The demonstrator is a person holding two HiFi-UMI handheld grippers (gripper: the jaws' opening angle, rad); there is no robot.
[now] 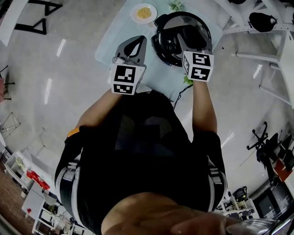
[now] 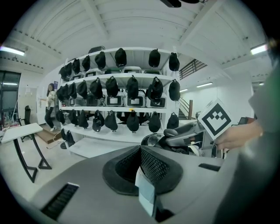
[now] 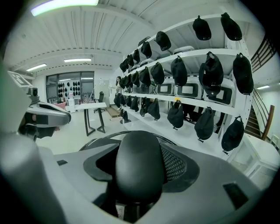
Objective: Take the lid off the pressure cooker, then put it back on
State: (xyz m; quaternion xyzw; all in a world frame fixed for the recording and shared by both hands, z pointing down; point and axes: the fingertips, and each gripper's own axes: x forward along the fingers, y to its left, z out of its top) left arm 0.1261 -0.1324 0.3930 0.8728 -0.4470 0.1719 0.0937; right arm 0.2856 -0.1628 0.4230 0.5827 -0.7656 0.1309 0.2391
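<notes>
The black pressure cooker stands on the pale blue table at the top of the head view. Its glass lid has a black knob, and my right gripper is shut on that knob. The lid's rim curves behind the jaws. I cannot tell whether the lid rests on the pot or hangs just over it. My left gripper is held left of the cooker, apart from it, jaws shut with nothing between them. From there I see the cooker and the right gripper.
A white plate of yellow food lies at the table's far edge, left of the cooker. A green sprig lies beside it. White shelves hung with black caps stand behind. A person stands far left.
</notes>
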